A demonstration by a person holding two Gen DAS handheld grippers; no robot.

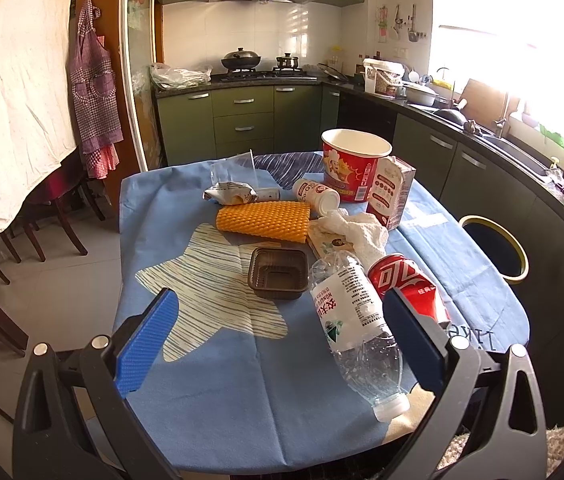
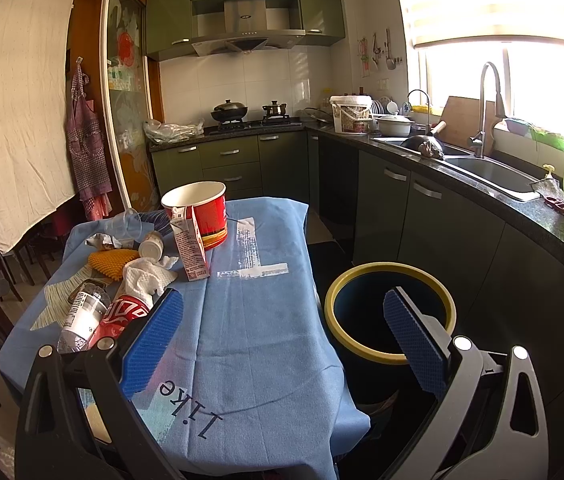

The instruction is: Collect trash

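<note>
- Trash lies heaped toward the far right part of a table draped in a soft blue cloth (image 1: 210,392): a crumpled clear plastic bottle (image 1: 356,328) on its side, white cap nearest the left gripper, just beside a dented red soda can (image 1: 406,284).
- Behind them sit a shallow brown plastic tray (image 1: 279,274), a ridged yellow-orange foam sleeve (image 1: 264,220), a wad of white tissue (image 1: 362,228), a toppled small white bottle (image 1: 316,196), a crushed silver wrapper (image 1: 230,194) and a thin clear plastic cup (image 2: 124,222).
- A red paper bucket (image 1: 354,164) stands upright, with a white-and-red carton (image 1: 390,194) in front of it.
- A round dark bin with a yellow rim (image 2: 390,312) stands on the floor beside the table's right edge; its inside is too dark to read.
- The left gripper (image 1: 278,344) hovers spread wide over the cloth, blue ribbed pads holding nothing.
- The right gripper (image 2: 282,340) is likewise spread and empty, one finger over the cloth, the other in front of the bin.
- The can's far end is hidden under the tissue in the right wrist view.
</note>
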